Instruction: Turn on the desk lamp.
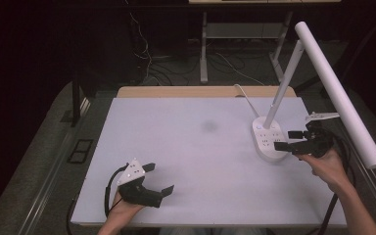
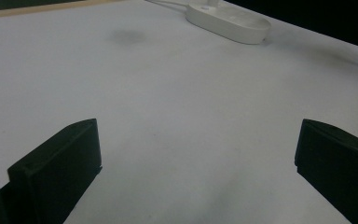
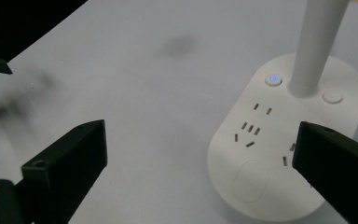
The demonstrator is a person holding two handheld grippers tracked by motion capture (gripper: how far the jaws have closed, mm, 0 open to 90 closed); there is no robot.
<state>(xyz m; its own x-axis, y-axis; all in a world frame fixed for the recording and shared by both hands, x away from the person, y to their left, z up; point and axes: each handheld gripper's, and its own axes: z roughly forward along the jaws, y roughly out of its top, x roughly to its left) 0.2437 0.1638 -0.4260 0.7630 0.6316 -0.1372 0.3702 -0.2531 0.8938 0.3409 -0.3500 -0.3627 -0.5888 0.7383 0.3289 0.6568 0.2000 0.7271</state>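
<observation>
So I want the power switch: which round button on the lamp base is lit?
The button left of the lamp pole in the right gripper view: it glows blue. The other button, right of the pole, is plain white.

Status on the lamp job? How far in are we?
Early. Looks done: the right hand-held gripper has reached the lamp base, jaws open, one jaw over the base's edge; a blue light glows on a small button there. In hand: the approach to the base, nothing gripped or pressed yet. Left: the actual contact. The left hand-held gripper sits open over the bare white table, far from the lamp.
</observation>
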